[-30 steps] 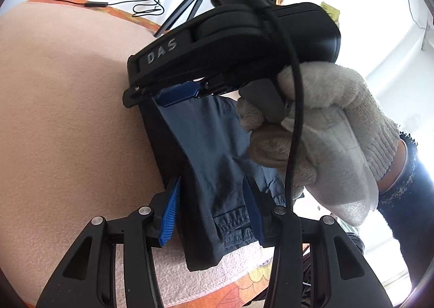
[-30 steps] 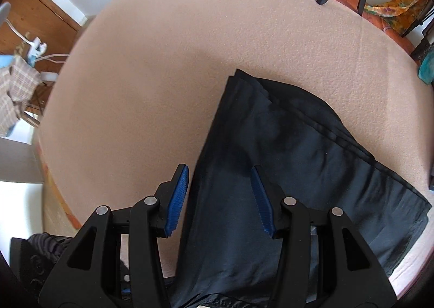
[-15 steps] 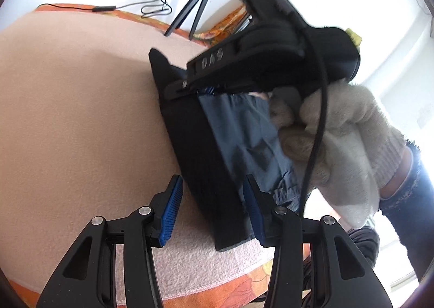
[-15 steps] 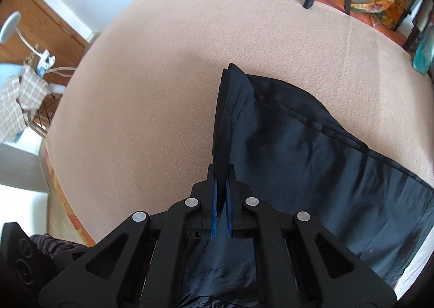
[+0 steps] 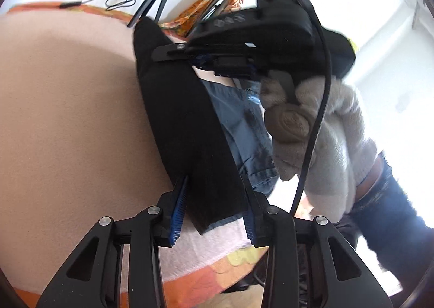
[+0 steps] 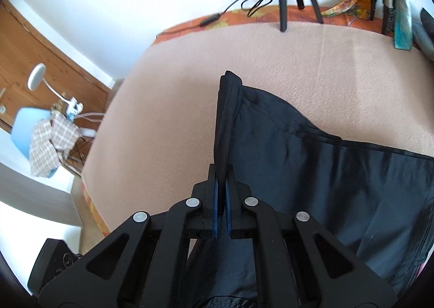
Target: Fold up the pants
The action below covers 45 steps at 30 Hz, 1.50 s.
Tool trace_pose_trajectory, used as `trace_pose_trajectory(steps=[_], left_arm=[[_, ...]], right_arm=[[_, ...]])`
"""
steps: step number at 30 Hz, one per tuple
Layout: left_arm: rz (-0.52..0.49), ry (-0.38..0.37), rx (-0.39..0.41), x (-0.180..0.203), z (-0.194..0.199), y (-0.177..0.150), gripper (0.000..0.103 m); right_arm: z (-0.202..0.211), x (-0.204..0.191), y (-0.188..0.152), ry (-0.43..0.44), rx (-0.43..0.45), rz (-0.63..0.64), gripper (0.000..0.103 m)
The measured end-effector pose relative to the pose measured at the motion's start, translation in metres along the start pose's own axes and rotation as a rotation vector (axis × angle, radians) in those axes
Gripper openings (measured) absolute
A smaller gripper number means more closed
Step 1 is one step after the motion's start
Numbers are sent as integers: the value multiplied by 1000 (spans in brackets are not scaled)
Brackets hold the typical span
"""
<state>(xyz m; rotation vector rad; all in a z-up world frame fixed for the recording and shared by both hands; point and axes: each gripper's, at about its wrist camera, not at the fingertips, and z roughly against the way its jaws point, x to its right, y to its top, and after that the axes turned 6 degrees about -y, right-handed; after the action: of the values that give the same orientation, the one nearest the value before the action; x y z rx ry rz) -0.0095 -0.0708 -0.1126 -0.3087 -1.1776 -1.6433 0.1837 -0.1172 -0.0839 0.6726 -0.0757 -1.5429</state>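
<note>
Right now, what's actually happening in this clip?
A person wearing knit gloves is folding dark pants on a bed with a pinkish blanket, one handheld gripper in each hand. The right gripper is shut on a raised fold of the pants' edge. The left gripper is open, its fingers straddling the near end of the pants without clamping. The right glove shows in the left view, just beyond the fabric.

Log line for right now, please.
step: fold pants | right gripper: shut on pants edge, lifted | left gripper: open, straddling pants | surface: blanket
</note>
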Motion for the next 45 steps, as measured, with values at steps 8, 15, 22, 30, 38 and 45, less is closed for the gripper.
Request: trace_pose_trajectory(steps=[8,15,22,30,38,45], left_arm=[[-86,-10,138,18,41,21,42],[-138,108,168,3,26,41,42],[-206,152,54,8,-26,48,42],[-288,115,-33,31,-77,48,42],[-372,90,-77,57,-103,41,42],[-427,63,-135,79,-121,26,42]], right_arm=[[35,35,-5,104,94,-129,5],[63,66,-16,165,166,-206,5],[86,100,-24,164,207,-261,5],[104,145,-41,113,232,-308,5],[116,192,-51,43,247,-339,5],[114,217,-50,4,234,-345,5]])
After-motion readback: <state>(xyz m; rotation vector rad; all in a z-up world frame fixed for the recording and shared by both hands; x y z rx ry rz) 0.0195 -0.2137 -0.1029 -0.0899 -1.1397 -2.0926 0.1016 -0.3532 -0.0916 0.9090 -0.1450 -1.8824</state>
